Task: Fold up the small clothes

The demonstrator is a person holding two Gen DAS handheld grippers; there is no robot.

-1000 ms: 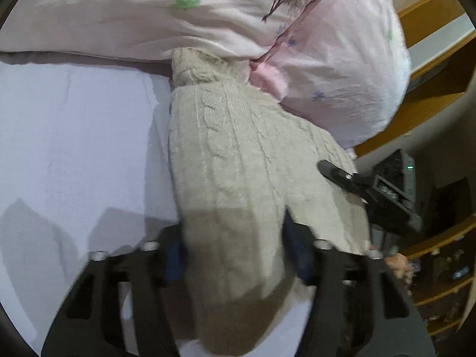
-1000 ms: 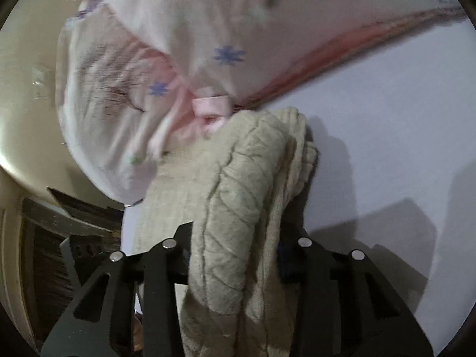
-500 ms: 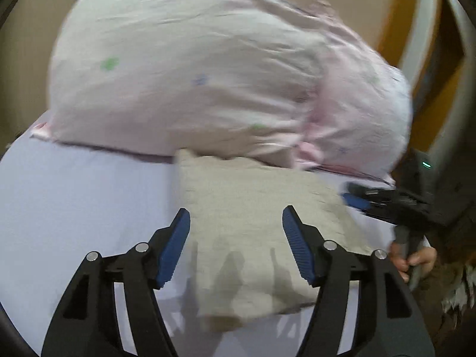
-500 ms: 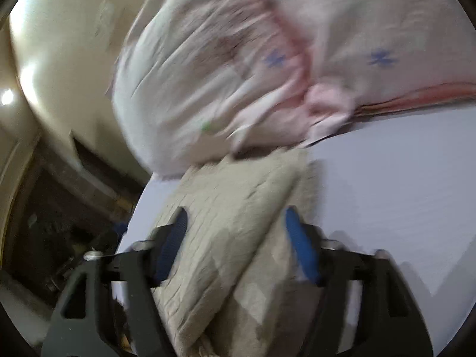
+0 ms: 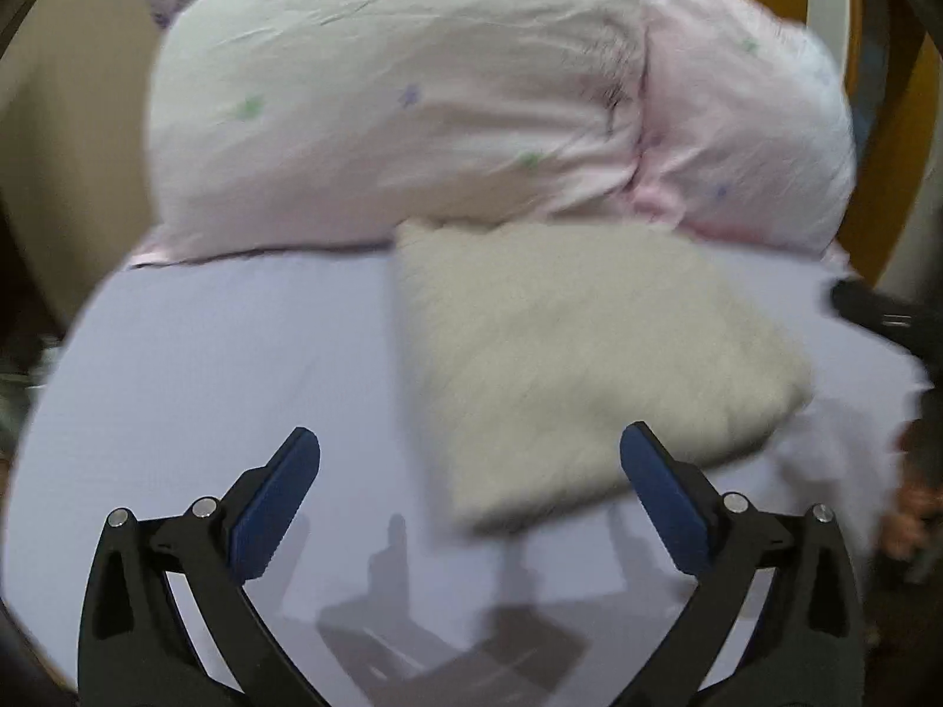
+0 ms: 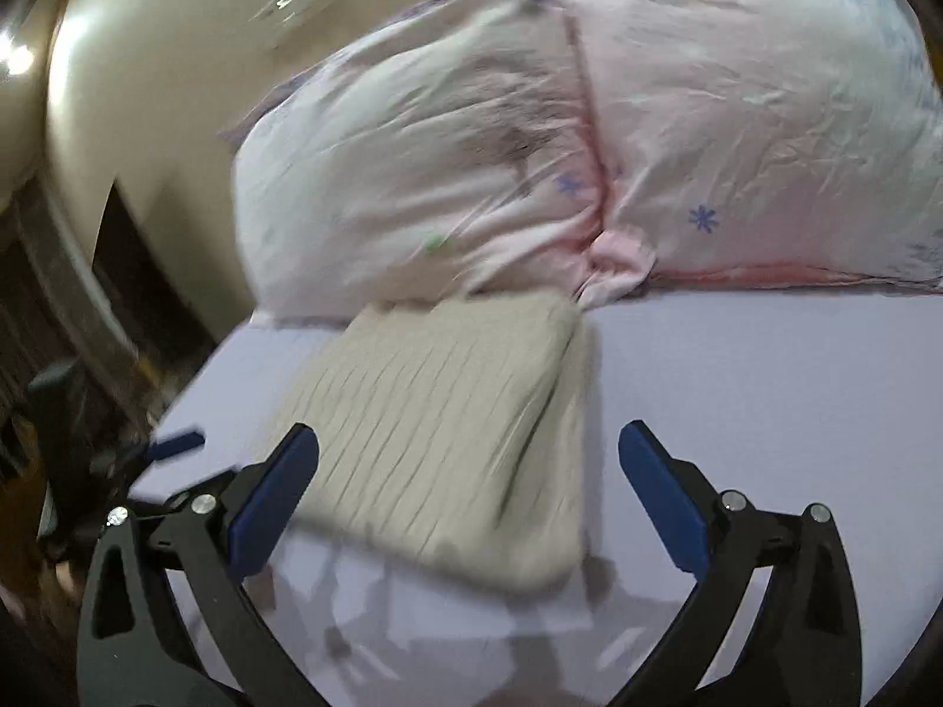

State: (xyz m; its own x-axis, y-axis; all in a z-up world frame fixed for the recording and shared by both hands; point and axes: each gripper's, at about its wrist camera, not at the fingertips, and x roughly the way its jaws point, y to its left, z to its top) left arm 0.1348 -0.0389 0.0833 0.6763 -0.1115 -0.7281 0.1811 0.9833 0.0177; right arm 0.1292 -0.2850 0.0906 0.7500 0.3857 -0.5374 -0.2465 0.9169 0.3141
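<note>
One folded beige knit sweater (image 5: 583, 365) lies flat on a pale lavender bed sheet (image 5: 224, 365), forming a thick, roughly square bundle. Its far edge sits right against a large pink duvet (image 5: 448, 94) printed with small flowers, bunched up along the head of the bed. The left gripper (image 5: 468, 492) hovers above the sheet in front of the sweater, its blue-padded fingers spread wide and holding nothing. The right gripper (image 6: 468, 489) is likewise spread wide and empty, above the sweater's near edge. In the right wrist view the ribbed knit (image 6: 448, 418) shows its layered fold along one side. Both views are motion-blurred.
</note>
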